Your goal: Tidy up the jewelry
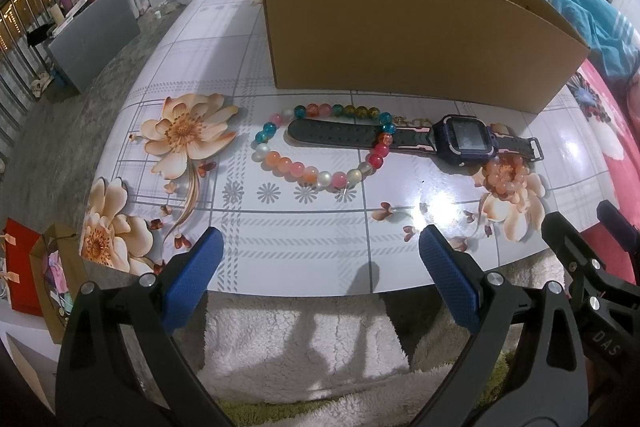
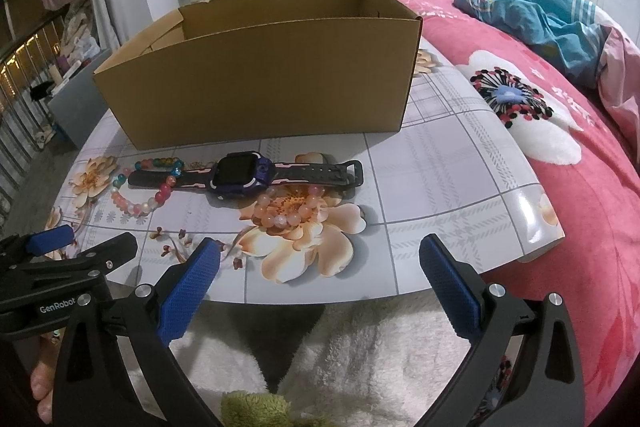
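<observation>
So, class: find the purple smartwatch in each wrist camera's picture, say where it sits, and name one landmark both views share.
Left wrist view: the purple smartwatch lies right of centre on the table, its strap crossing the multicoloured bead bracelet.
Right wrist view: the smartwatch lies left of centre, just behind the pink bead bracelet.
Shared landmark: the open cardboard box stands directly behind the watch in both.

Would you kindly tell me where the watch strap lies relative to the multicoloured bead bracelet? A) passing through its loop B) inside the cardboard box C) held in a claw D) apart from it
A: the watch strap runs through the multicoloured bead bracelet loop, crossing its beads on the table.
</observation>
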Motion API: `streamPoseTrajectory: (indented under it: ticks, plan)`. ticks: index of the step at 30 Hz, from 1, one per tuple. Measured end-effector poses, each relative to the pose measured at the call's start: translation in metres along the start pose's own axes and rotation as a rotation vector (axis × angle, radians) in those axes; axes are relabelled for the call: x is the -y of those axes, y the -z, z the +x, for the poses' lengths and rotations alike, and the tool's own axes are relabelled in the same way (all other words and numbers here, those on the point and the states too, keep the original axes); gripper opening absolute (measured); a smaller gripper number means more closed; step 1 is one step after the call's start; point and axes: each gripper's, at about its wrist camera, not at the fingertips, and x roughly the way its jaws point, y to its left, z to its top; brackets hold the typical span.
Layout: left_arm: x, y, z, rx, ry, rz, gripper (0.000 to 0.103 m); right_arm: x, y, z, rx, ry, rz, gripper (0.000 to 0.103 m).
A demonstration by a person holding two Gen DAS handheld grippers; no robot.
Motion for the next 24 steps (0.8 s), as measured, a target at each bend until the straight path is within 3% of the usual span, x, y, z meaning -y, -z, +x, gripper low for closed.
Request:
streamPoseTrajectory:
  ticks: [24]
  plan:
    - [-0.0009, -0.0013, 0.0001, 0.000, 0.000, -0.001, 0.095, -0.0019, -0.0009, -0.0025, 0.006, 0.004, -0.006, 0.097]
